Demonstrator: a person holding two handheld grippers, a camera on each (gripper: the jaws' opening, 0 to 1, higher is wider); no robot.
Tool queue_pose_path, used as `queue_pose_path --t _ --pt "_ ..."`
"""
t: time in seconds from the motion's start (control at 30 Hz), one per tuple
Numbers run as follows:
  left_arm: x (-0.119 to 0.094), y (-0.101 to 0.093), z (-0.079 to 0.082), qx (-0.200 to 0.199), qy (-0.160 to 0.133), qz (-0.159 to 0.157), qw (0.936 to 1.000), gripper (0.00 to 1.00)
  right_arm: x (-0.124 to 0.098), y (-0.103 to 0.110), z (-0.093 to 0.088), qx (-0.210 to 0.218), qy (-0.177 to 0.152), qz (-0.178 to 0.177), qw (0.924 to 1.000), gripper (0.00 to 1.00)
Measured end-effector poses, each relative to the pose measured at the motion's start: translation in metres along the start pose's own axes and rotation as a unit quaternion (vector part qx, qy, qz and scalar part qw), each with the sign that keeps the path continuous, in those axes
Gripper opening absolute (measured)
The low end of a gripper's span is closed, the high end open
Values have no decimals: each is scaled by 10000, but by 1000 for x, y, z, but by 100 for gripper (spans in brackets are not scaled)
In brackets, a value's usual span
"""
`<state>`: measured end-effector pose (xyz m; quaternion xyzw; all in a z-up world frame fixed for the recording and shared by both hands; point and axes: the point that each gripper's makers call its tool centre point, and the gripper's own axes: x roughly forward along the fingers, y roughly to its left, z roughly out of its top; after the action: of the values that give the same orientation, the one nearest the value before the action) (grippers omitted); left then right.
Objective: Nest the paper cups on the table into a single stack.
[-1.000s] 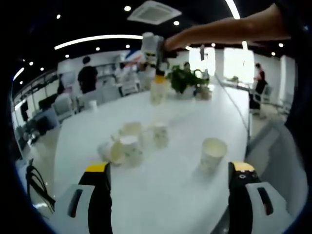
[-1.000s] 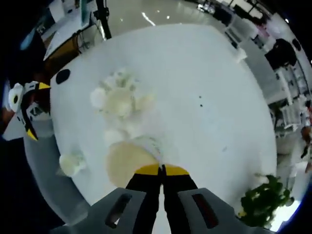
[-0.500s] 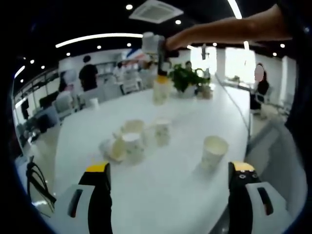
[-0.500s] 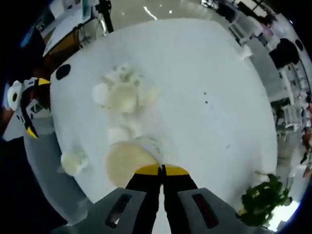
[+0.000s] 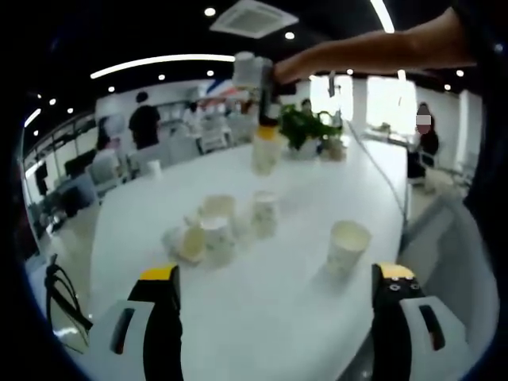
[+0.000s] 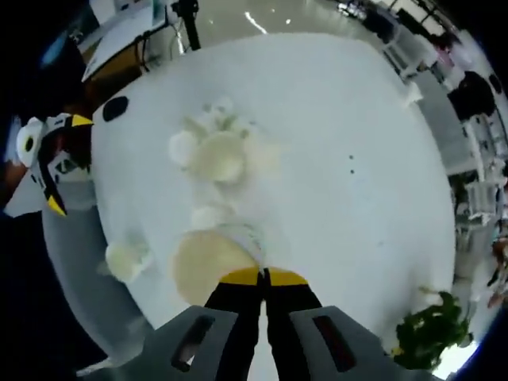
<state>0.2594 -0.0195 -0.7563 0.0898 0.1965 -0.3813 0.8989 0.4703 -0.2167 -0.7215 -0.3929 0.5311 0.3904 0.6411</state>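
One cup pinched by right claw high over tabletop, poised for nesting; left claw spread wide, empty, near lone cup.

White table surface, rounded at its near end, running away toward the far side of an open office. Potted green plant standing on the far part of the table; the same plant appears at the table edge in the right gripper view. Person in dark clothing standing in the far left background. Second person at far right near bright windows. Ceiling vent overhead with a curved light strip. Black cables hanging beside the table's near left edge. Small dark oval object lying on the table near its rim.
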Motion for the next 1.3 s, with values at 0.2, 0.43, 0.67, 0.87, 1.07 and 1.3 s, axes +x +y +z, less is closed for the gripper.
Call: queue_pose_path --t 0.2,0.43,0.67,0.87,1.07,1.3 --pt "-1 -3 1 7 -18 -27 10000 98 1 10 2 -392 -85 168 9991 0" --pt "-2 -2 2 29 -19 -56 10000 98 -2 20 6 -525 -59 225 9983 0" --pt "-3 0 4 62 -38 -46 10000 98 -1 33 7 -674 81 307 9972 0" --pt "-4 -3 3 31 -65 -88 9999 98 -1 41 9 -722 96 320 9968 0" --pt "-5 -2 2 36 -71 -87 9999 98 0 50 9 -797 130 392 9960 0" --pt "-4 -1 -1 83 5 -86 9999 98 0 58 5 -823 166 436 9955 0"
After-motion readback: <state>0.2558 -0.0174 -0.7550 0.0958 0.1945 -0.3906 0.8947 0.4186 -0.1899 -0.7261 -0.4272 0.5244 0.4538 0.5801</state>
